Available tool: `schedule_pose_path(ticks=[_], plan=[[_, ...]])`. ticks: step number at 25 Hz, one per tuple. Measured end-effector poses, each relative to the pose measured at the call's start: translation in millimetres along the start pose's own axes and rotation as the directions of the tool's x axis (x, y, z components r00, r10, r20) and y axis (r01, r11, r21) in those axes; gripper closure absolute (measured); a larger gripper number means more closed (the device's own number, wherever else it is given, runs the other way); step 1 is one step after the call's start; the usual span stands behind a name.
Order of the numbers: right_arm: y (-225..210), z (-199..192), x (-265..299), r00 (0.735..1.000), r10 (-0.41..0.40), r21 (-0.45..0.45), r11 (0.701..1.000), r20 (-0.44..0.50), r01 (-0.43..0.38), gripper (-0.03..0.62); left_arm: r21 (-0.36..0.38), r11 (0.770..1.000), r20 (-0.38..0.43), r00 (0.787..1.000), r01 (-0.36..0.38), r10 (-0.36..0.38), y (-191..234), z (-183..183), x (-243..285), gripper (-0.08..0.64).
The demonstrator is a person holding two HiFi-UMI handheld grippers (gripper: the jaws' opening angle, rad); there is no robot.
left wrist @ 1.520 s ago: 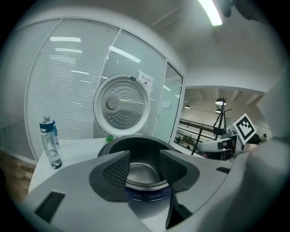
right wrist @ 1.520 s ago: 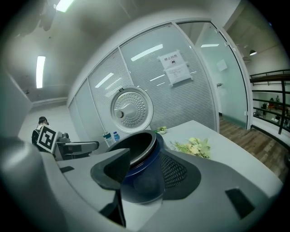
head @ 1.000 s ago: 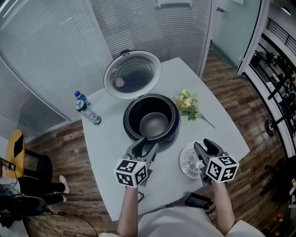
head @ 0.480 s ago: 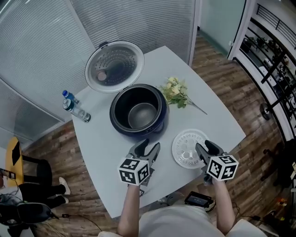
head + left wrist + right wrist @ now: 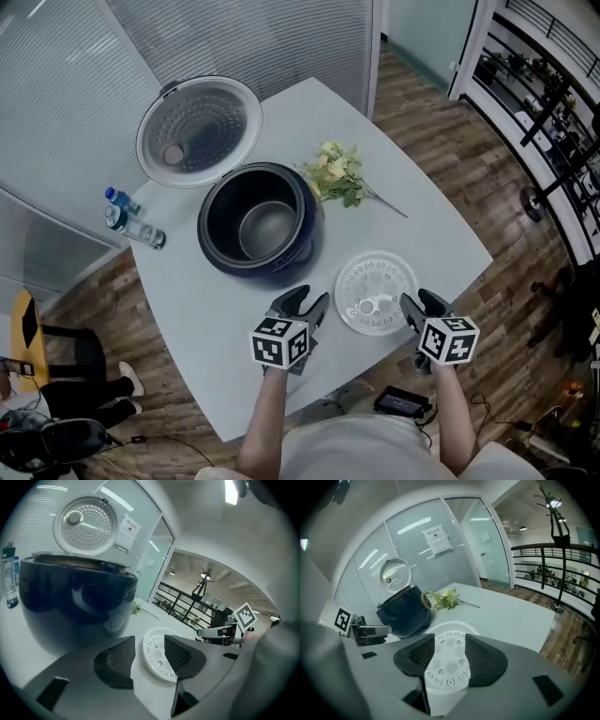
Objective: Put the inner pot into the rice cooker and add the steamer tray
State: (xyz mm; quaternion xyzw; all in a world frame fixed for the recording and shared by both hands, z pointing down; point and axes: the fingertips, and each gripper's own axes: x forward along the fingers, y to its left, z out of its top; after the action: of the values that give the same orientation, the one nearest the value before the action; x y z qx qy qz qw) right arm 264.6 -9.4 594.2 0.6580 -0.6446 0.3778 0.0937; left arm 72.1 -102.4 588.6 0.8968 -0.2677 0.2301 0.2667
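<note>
Inner pot (image 5: 267,230) looks already seated in the rice cooker (image 5: 281,272), so that half is pretty much done. What's left is the steamer tray (image 5: 377,291), which lies flat on the table (image 5: 441,234) just in front of the cooker, between the two grippers, not yet lifted.

Left gripper (image 5: 307,300) sits just beside the tray's left edge with jaws apart and nothing in them. They've just eased in a touch, but its own view shows only table and the tray (image 5: 157,660) beyond through the gap. Right gripper (image 5: 422,302) is at the tray's right rim, also spread wide and empty. The tray (image 5: 447,667) shows through its gap, but no pad is pressing on it. Best guess: the person is lining up to grab the tray from both sides.

Materials-wise:
- The pot is a smooth round bowl, dark walls with a dull grey metal bottom.
- The cooker is a glossy dark-blue rounded body, and its lid (image 5: 199,129) is flipped open at the back, showing a perforated metal liner.
- The tray is a thin white disc, probably plastic, dotted with holes and little slots. It looks light and a bit slippery.
- The gripper pads are black with a fine grid texture.
</note>
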Motion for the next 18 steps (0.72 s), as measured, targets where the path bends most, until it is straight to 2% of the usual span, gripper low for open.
schedule_pose_path(ticks=[7,12,18], plan=[[-37.2,-27.4,10.2,0.997,-0.058,0.049,0.997,-0.059,0.061,0.377,-0.047,0.999,-0.088,0.996,0.026,-0.03,-0.5,-30.6,39.1,0.373],[-56.0,-36.9,18.4,0.994,-0.081,0.066,0.994,-0.08,0.086,0.379,-0.081,0.995,-0.118,0.99,0.063,-0.072,-5.8,-45.8,63.6,0.371],[-65.0,-50.3,29.6,0.99,-0.084,0.085,0.992,-0.113,0.094,0.379,-0.114,0.992,-0.163,0.984,0.048,-0.067,-4.5,-60.9,83.1,0.371]])
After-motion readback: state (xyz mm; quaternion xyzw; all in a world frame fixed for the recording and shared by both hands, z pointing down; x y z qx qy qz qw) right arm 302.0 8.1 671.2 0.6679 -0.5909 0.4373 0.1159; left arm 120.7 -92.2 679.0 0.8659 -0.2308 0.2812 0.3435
